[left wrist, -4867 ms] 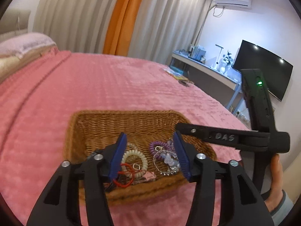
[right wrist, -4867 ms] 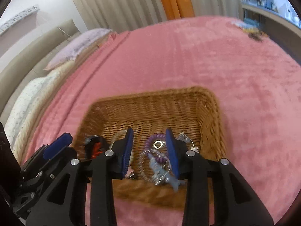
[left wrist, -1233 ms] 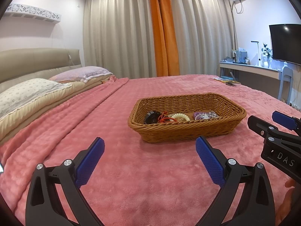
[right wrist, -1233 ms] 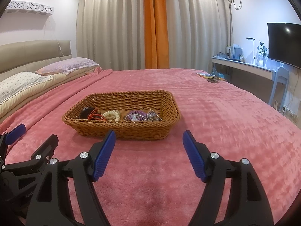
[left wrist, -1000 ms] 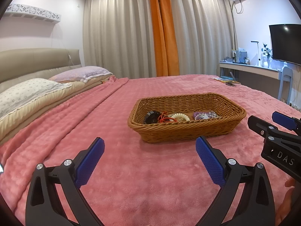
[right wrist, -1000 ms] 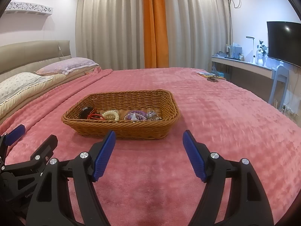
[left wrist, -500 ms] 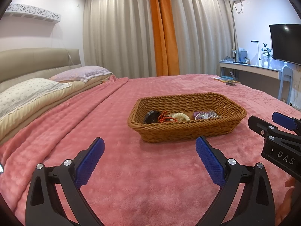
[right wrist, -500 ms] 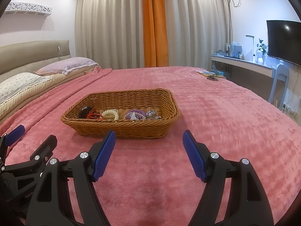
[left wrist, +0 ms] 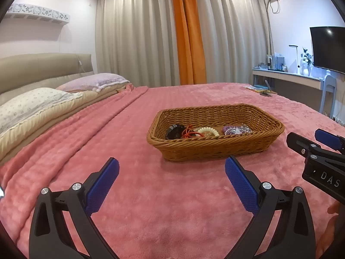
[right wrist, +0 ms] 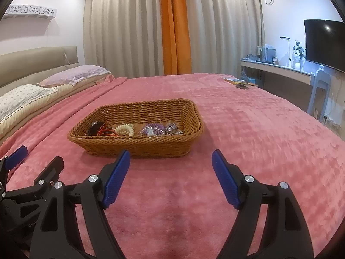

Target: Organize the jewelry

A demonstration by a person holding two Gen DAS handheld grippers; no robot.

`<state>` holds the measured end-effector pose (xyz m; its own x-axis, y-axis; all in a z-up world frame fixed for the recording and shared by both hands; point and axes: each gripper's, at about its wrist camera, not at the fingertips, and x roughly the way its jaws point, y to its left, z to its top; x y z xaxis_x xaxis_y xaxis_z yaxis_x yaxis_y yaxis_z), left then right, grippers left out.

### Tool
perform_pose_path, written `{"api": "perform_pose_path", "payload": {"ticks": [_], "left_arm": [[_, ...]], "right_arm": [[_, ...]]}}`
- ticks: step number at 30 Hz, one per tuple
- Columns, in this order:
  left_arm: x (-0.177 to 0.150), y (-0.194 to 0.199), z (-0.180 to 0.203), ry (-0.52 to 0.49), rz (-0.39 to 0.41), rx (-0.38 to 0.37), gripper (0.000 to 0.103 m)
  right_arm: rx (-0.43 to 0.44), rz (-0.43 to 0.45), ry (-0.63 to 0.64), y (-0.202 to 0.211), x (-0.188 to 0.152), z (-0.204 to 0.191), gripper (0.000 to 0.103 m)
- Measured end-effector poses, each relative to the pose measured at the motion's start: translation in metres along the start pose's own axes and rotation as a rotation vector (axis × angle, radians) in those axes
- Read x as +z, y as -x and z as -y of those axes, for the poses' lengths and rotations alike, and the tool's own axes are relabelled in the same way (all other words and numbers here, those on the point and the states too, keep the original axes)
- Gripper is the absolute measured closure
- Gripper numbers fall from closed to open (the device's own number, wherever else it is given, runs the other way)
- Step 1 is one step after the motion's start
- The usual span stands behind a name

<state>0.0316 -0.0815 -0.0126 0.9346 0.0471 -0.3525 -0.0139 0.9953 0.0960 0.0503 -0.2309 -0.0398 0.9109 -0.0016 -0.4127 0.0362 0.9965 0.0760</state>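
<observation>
A brown wicker basket [left wrist: 215, 149] sits on the pink bedspread [left wrist: 151, 194]; it also shows in the right wrist view [right wrist: 138, 146]. In it lie a black piece [left wrist: 175, 130], a red cord [left wrist: 188, 132], a cream spiral band [left wrist: 207, 130] and a purple band with silver chain [left wrist: 234, 129]. My left gripper [left wrist: 171, 172] is open and empty, well short of the basket. My right gripper [right wrist: 170, 164] is open and empty, just in front of the basket's near wall. Each gripper shows at the edge of the other's view.
Pillows [left wrist: 38, 105] and a headboard lie at the left. A desk [left wrist: 286, 77] with a lamp and vase, a chair and a TV [left wrist: 327, 47] stand at the right. Small items [right wrist: 240, 83] lie on the bed's far right corner. Curtains hang behind.
Since 4.9 s ago both grippers have opened and drawn back from over the basket, leaving the jewelry inside. Over the last second almost nothing has moved.
</observation>
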Motion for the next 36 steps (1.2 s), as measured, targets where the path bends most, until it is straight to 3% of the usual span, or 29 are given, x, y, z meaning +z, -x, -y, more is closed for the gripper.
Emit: {"api": "perform_pose_path", "payload": {"ticks": [25,36], "left_arm": [[-0.002,0.003,-0.002,-0.002,0.021,-0.013,0.007],[0.001,-0.005,-0.011,0.047,-0.026,-0.041,0.007]], "right_arm": [[-0.026,-0.012,-0.017,-0.005,-0.002,0.004,0.023],[-0.031,-0.014,-0.012,-0.004,-0.001,0.004,0.022]]}}
